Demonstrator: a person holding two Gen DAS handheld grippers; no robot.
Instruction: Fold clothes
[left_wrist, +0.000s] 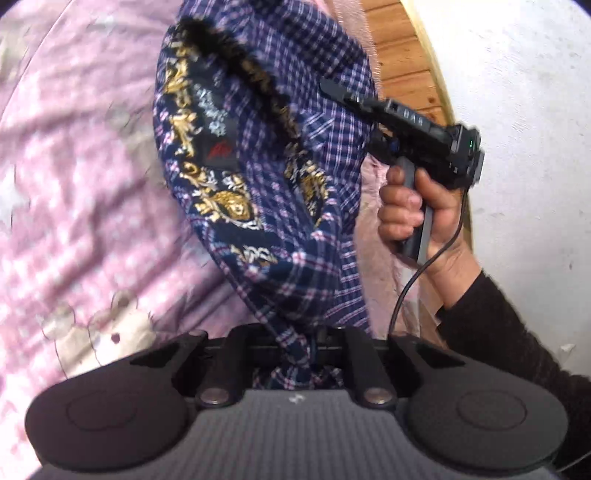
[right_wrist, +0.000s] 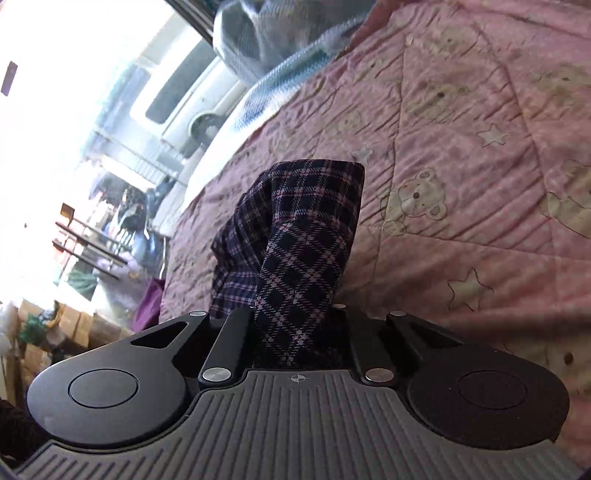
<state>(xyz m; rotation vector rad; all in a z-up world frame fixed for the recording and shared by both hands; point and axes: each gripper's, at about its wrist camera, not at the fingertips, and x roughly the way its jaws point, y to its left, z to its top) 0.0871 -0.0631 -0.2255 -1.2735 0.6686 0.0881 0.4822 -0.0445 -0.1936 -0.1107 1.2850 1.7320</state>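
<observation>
**Plaid garment held up between two claws over the bed**

In the left wrist view the left claw (left_wrist: 295, 347) is clamped on a bunched end of the plaid garment (left_wrist: 258, 184) at the bottom centre of the frame. From there the cloth widens and runs up toward the top centre, so its long axis lies roughly bottom to top, leaning slightly left. Its inner side faces the camera, showing a dark lining with gold print and a black furry trim (left_wrist: 236, 66) (a collar edge, it seems). The pink quilt (left_wrist: 74, 184) of the bed fills the left of the frame.

At right of centre a hand (left_wrist: 417, 214) grips the handle of the right claw (left_wrist: 332, 90), whose tip meets the garment's right edge.

In the right wrist view the right claw (right_wrist: 295, 325) is closed on a strip of the same garment (right_wrist: 306, 240), which rises from the bottom centre to mid-frame, with the quilt (right_wrist: 461, 110) behind it.
</observation>
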